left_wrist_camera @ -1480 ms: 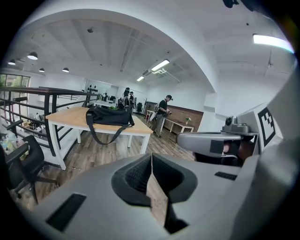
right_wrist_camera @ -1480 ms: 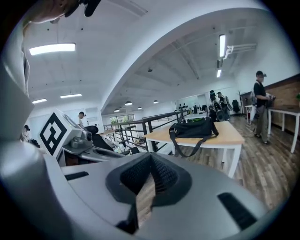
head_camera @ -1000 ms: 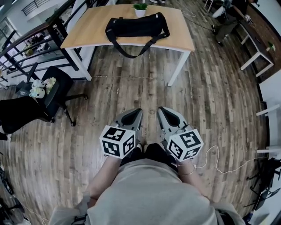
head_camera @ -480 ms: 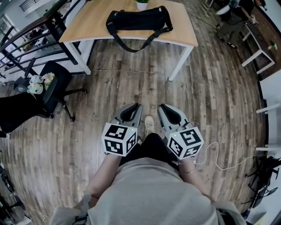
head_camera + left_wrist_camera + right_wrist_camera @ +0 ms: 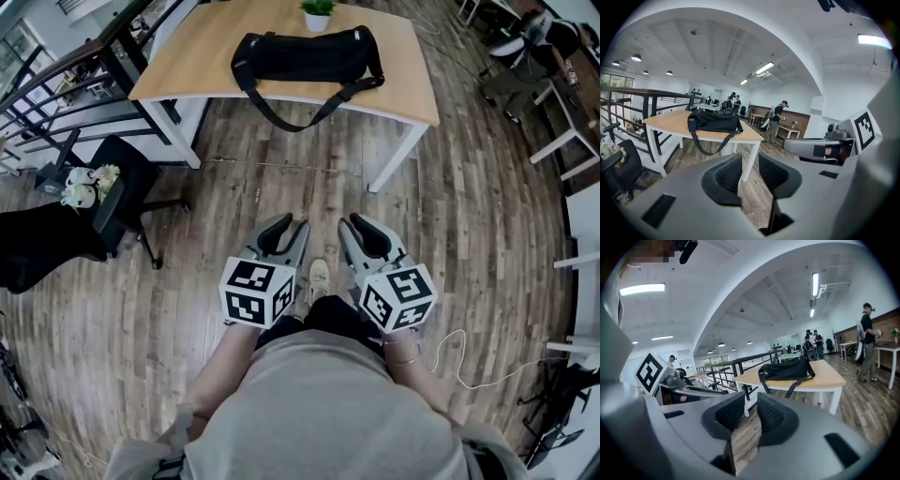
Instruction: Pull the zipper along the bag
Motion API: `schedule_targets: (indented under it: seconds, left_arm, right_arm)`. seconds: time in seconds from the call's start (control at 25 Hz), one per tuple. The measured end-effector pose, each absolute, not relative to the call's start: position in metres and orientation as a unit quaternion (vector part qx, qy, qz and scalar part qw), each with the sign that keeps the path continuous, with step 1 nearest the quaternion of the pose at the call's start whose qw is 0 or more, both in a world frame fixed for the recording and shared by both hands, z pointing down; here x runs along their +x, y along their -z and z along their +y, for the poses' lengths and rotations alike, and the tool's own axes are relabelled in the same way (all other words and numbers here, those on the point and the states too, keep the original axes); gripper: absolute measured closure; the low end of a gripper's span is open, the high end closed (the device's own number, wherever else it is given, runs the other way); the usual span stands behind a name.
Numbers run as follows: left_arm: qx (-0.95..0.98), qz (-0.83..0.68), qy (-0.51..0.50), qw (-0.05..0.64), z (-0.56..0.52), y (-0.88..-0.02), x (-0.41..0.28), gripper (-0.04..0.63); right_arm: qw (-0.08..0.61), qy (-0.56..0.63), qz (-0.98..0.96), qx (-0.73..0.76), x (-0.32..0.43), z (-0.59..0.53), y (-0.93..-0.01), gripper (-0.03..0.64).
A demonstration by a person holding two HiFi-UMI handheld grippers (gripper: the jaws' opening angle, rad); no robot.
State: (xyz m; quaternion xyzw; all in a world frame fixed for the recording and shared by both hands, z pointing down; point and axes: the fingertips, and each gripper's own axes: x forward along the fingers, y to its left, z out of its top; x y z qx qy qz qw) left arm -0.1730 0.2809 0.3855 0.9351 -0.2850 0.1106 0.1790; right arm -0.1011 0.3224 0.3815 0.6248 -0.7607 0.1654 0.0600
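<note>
Closest to me, both tools sit low in front of my body, side by side and tipped slightly down toward the wooden floor. The left gripper is released: its own view shows the ribbed pads apart, with only floorboards in the gap. The right gripper is released too. Its jaws have just been opening, and nothing lies between them. My shoe shows between the two tools.

Farther out stands the desk, well apart from both grippers, with floorboards between us. The black duffel bag lies lengthwise toward the desk's far edge, near its middle. Its shoulder strap loops down over the near edge. A small potted plant sits just behind the bag at the far edge.

I judge the step in hand to be the approach, as no pulling has begun. I cannot make out the zipper or its pull from here, so I should come up to the near edge and find the pull before committing. To do it well, I'd have one gripper pin the bag's end, since soft fabric will likely bunch and slide. The other would pinch the pull and draw it straight along the top. I'd steer clear of the hanging strap, which could snag a jaw or drag the bag.
</note>
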Motion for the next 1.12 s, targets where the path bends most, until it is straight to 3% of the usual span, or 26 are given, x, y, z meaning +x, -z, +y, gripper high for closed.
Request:
schedule_targets:
  seconds: [0.56, 1.12]
  left_arm:
    - [0.929, -0.305, -0.116, 0.173, 0.175, -0.377, -0.074, 0.491]
    - [0.913, -0.325, -0.14, 0.203, 0.118, -0.4, -0.043, 0.491]
  right_arm:
    - [0.057, -0.155, -0.782, 0.601, -0.003, 0.205, -0.367, 0.518]
    - [0.056, -0.202, -0.762, 0.613, 0.048, 0.168, -0.396, 0.509]
